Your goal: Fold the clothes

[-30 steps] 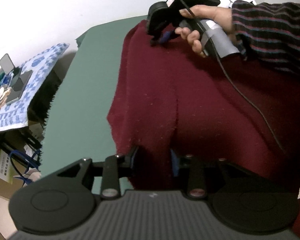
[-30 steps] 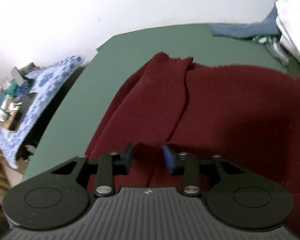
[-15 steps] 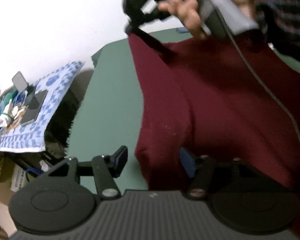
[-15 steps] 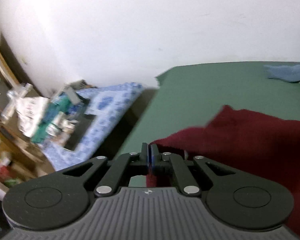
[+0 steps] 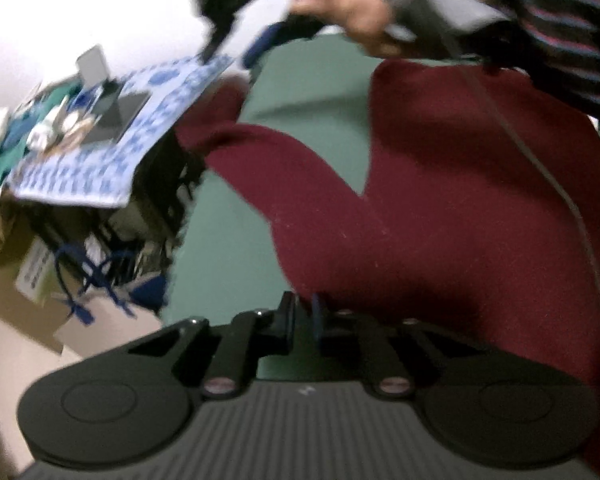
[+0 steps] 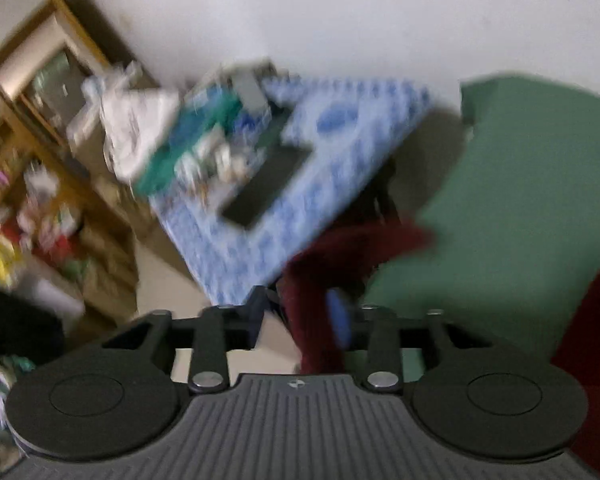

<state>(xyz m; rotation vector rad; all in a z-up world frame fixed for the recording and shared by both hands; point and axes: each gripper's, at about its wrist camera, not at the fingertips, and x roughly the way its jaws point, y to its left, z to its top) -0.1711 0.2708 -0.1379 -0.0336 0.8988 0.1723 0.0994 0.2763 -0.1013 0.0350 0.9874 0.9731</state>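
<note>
A maroon garment (image 5: 440,200) lies on the green table (image 5: 228,240), one sleeve (image 5: 260,152) drawn out to the left so that its end hangs past the table edge. My left gripper (image 5: 302,312) sits at the garment's near edge, shut on the hem. In the left wrist view a hand holds my right gripper (image 5: 236,50) above the sleeve end, and its jaws are opening. In the right wrist view the sleeve end (image 6: 320,272) droops loose between the right gripper's (image 6: 300,314) spread fingers, close to the blue pad (image 6: 338,316).
A side table under a blue patterned cloth (image 6: 332,168) stands left of the green table, with a dark phone (image 6: 268,184) and clutter on it. Wooden shelves (image 6: 28,92) line the far left. Cardboard boxes (image 5: 28,280) sit below. A cable (image 5: 560,184) crosses the garment.
The right gripper pulled the sleeve out to the left beyond the table edge, rose, and its jaws parted. The left gripper closed on the garment's near edge and shifted sideways.
</note>
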